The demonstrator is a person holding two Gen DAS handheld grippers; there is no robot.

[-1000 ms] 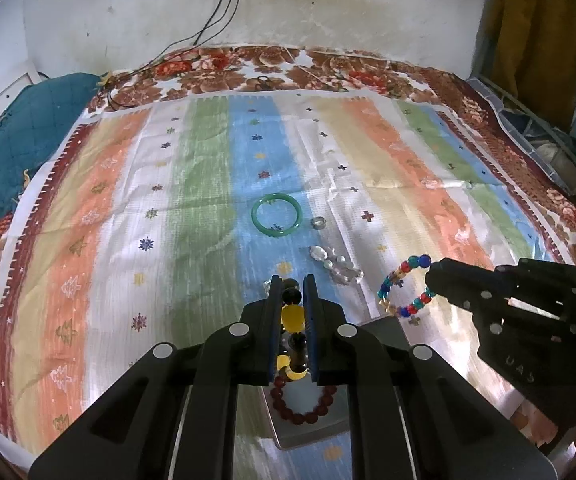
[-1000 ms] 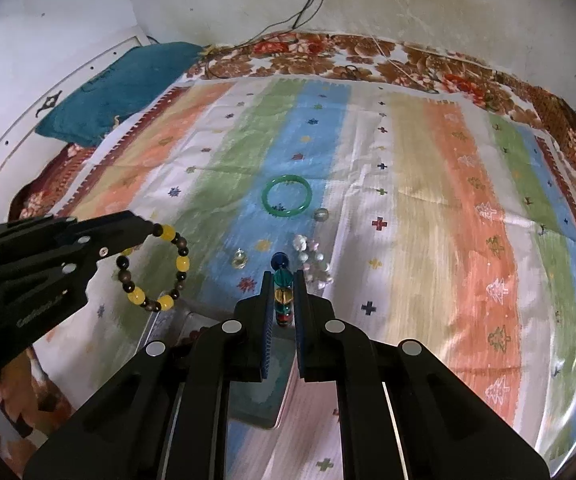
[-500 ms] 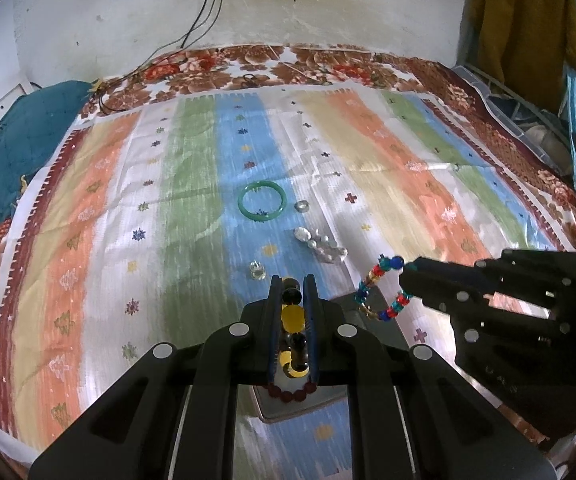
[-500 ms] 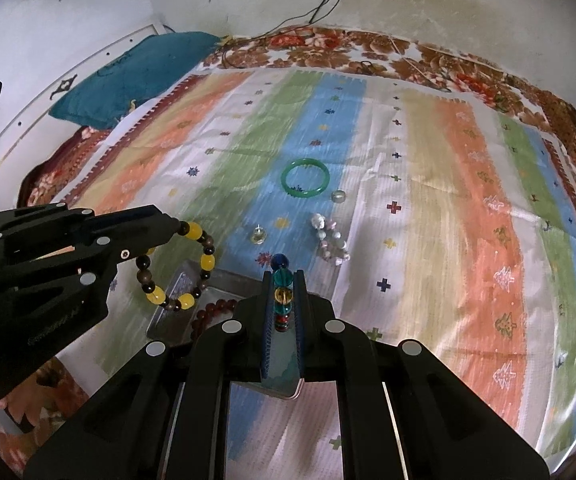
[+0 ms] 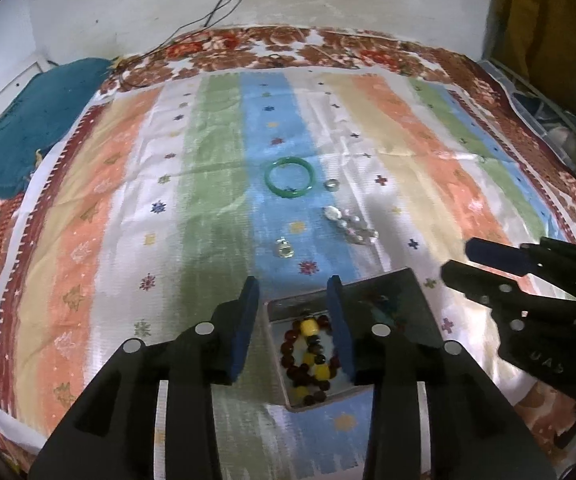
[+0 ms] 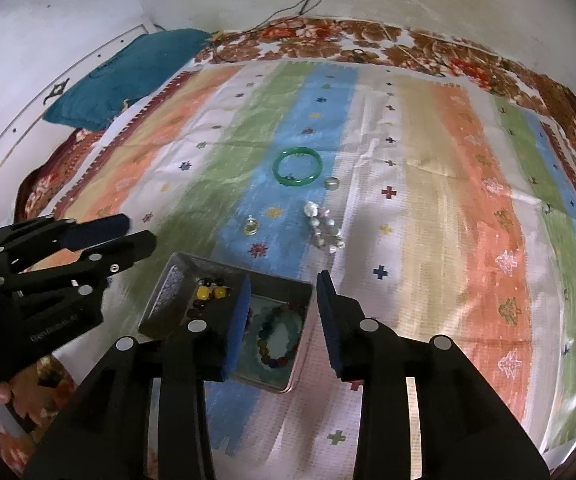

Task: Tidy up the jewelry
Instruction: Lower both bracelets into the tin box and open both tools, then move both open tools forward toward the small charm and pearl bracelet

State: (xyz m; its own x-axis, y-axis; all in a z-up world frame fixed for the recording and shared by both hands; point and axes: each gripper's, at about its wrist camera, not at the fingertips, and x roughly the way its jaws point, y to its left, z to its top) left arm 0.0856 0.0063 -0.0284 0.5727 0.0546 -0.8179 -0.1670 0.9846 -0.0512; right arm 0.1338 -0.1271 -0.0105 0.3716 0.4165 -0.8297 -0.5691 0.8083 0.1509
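Observation:
A metal tray (image 5: 408, 280) (image 6: 167, 284) lies on the striped cloth. In it lie a yellow-and-brown bead bracelet (image 5: 314, 354) (image 6: 207, 292), a dark red bead bracelet (image 5: 290, 350) and a multicoloured bead bracelet (image 6: 277, 336). My left gripper (image 5: 294, 292) is open and empty above the tray. My right gripper (image 6: 283, 292) is open and empty above the tray too. Farther off on the cloth lie a green bangle (image 5: 289, 178) (image 6: 298, 167), a small ring (image 5: 331, 185) (image 6: 331, 183), a clear crystal bracelet (image 5: 350, 226) (image 6: 324, 230) and a small pendant (image 5: 283, 248) (image 6: 251, 225).
A teal cushion (image 5: 27, 128) (image 6: 127, 76) lies at the far left of the bed. Cables (image 5: 223, 4) hang on the back wall. Clutter and hanging clothes (image 5: 544, 24) stand at the right edge. The left gripper shows in the right wrist view (image 6: 127, 232), the right one in the left wrist view (image 5: 460, 260).
Both grippers have opened and dropped their bracelets into the tray: the yellow-and-brown one from the left, the multicoloured one from the right. Both grippers have drawn back toward the tray.

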